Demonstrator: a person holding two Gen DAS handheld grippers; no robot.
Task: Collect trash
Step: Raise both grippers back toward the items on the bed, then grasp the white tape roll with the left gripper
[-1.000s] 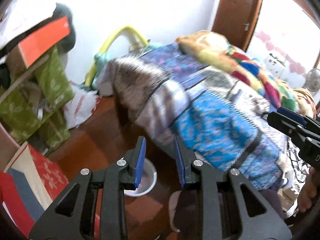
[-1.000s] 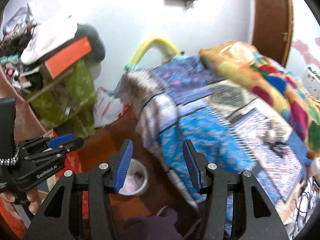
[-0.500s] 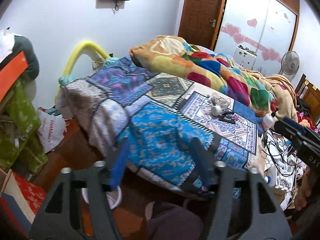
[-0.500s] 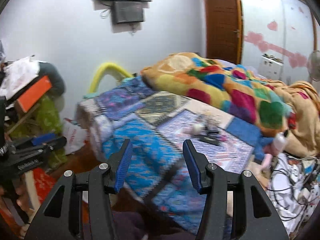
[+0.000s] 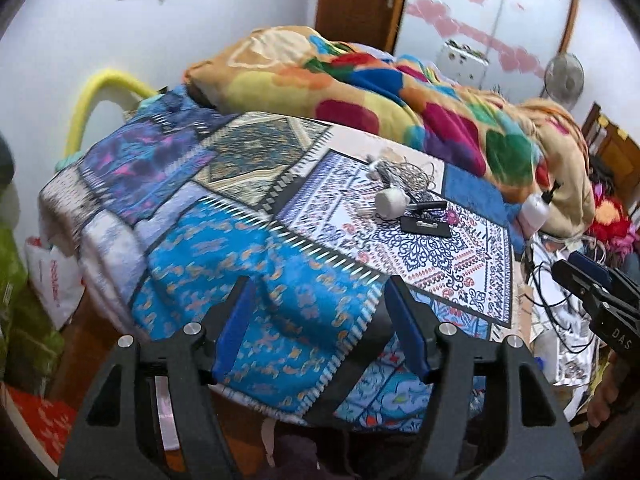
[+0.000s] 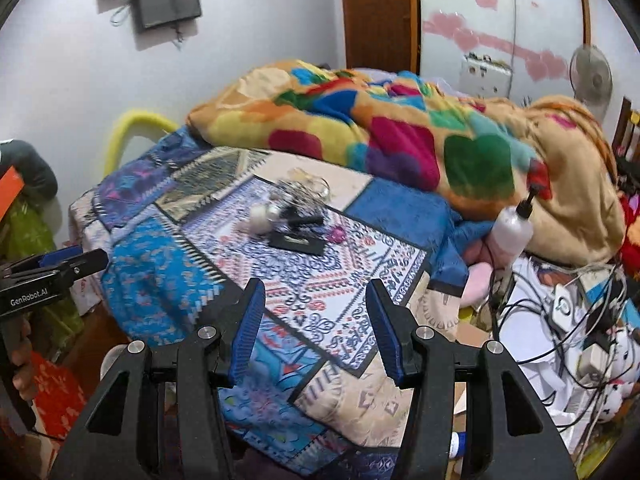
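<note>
Clutter (image 5: pixel 404 202) on bedspread (image 5: pixel 248 240), well beyond both empty tongs (image 5: pixel 324 330).

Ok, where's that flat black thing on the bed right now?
The flat black thing lies on the patterned bedspread towards the right of the left wrist view, just in front of a small white round object and a cable tangle.

One bed (image 5: pixel 248 264) — one blanket (image 5: pixel 360 92), one bottle (image 6: pixel 512 232).

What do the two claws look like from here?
Both are matte black plastic frames with silver bolts and blue pads on the fingers. The left claw carries white "GenRobot.AI" lettering, seen from the right wrist; the right claw shows "DAS" on its side.
</note>
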